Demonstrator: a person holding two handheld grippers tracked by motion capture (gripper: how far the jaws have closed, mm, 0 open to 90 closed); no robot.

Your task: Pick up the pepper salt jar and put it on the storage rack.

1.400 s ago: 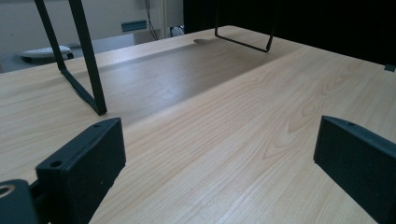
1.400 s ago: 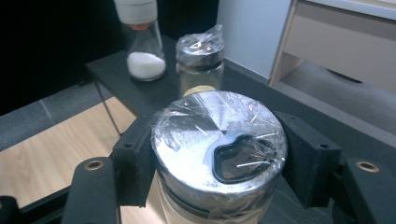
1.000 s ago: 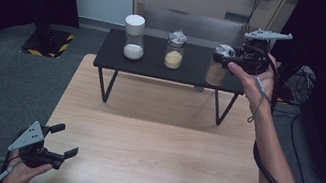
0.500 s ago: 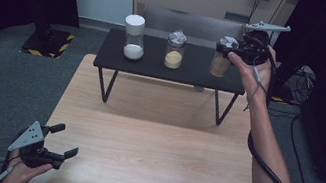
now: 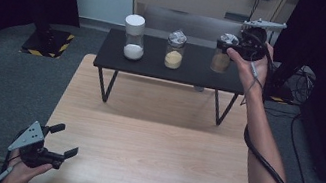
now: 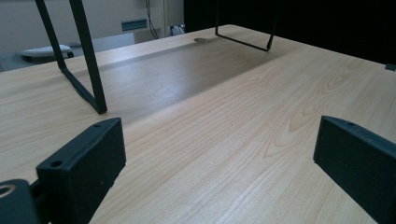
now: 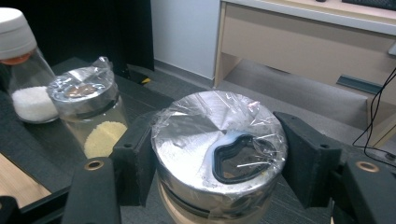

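Pale wooden table [image 5: 157,141] with a little black stand [image 5: 190,71] at the far end, and the right gripper [image 5: 232,45] is clamping its jaws round the foil-capped jar [image 5: 221,56] of brown stuff at the stand's right end, pads squeezing just under the lid [image 7: 219,140]. Compared with a second ago, the jar is sitting further back on the stand beside the yellow-grain jar [image 5: 175,50] and white-lidded jar [image 5: 134,38], so I'm guessing it's being parked in that row. Left gripper [image 5: 62,147] is hanging by the table's near-left corner, jaws apart, holding nothing.
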